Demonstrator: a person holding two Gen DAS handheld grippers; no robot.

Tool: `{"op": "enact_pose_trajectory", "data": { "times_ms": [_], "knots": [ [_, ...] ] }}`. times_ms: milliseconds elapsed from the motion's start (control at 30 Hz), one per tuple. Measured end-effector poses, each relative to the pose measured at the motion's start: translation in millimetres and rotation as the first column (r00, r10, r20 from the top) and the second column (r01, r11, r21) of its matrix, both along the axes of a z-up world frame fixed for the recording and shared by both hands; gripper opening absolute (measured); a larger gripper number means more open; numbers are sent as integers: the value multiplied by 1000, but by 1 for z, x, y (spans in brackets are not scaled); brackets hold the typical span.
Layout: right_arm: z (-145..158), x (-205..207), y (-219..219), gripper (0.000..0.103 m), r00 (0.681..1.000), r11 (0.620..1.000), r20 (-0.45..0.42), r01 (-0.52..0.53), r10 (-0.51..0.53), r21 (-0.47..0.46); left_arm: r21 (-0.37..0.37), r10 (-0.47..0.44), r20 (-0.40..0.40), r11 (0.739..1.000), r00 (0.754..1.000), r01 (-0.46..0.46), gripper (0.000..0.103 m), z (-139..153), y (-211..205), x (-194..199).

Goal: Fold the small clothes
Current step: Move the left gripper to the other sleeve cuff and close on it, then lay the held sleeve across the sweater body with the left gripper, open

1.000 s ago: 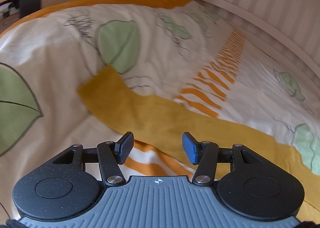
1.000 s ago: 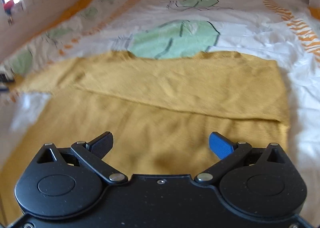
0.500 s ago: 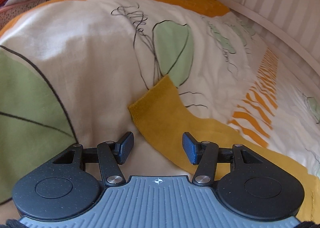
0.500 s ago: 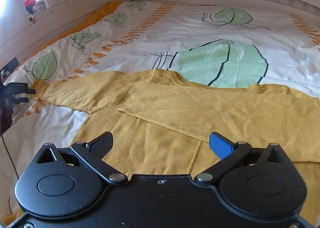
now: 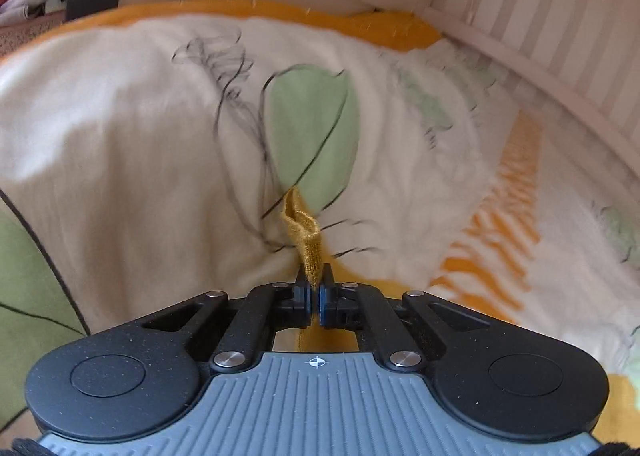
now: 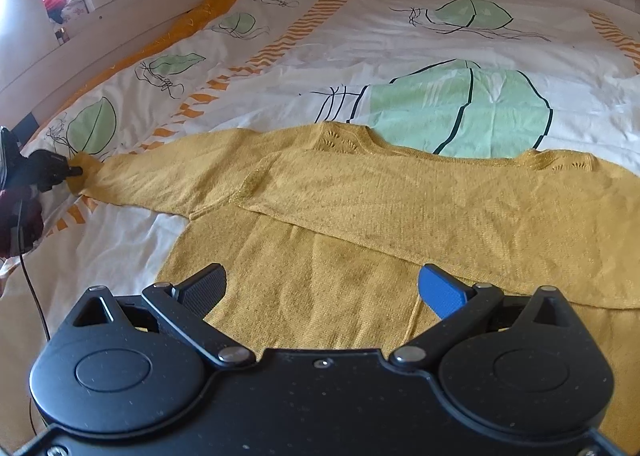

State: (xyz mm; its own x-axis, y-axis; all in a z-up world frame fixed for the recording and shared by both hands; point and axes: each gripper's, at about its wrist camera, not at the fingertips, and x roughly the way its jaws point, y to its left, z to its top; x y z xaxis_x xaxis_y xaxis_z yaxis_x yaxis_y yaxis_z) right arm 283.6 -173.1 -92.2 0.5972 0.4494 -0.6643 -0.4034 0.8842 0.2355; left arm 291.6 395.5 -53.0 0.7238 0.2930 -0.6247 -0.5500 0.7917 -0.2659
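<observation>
Mustard knit sweater point(image 6: 360, 215) lies flat on the bed's leaf-print duvet point(image 6: 400, 39), 1 sleeve folded across the chest, the other stretched toward 9 o'clock. Left hand-held gripper point(image 5: 314, 280) clamped on that sleeve's cuff point(image 5: 306, 236), cuff bunched upright between the pads. Right hand-held gripper point(image 6: 320, 288) over the sweater's lower body, fingers spread apart, holding nothing.

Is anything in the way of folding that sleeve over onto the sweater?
Nothing visible. The left gripper is shut on the cuff, and the sleeve lies flat on the bed. The sweater has nothing on it; the right gripper hangs open above its near part.
</observation>
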Motion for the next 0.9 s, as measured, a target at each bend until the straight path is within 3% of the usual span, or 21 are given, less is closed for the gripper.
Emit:
{"op": "enact_pose_trajectory", "data": {
  "times_ms": [167, 267, 400, 500, 667, 900],
  "knots": [
    [3, -1, -10, 102, 1000, 1000, -14, 9, -9, 11, 19, -91, 83, 996, 992, 90, 3, 47, -41, 0],
    [3, -4, -19, 102, 999, 999, -26, 32, -32, 21, 93, -194, 131, 979, 972, 183, 3, 78, -84, 4],
    [5, -9, -36, 102, 998, 998, -28, 56, -56, 26, 156, -336, 177, 937, 925, 311, 3, 109, -148, 10],
    [7, -13, -50, 102, 997, 997, -27, 73, -72, 29, 140, -426, 207, 904, 881, 404, 3, 120, -196, 17],
    [9, -19, -74, 102, 993, 992, -27, 115, -113, 49, 124, -547, 218, 837, 808, 533, 3, 114, -279, 34],
    [3, -23, -103, 102, 986, 984, -50, 165, -162, 74, 49, -667, 136, 743, 733, 667, 3, 60, -378, 52]
  ]
}}
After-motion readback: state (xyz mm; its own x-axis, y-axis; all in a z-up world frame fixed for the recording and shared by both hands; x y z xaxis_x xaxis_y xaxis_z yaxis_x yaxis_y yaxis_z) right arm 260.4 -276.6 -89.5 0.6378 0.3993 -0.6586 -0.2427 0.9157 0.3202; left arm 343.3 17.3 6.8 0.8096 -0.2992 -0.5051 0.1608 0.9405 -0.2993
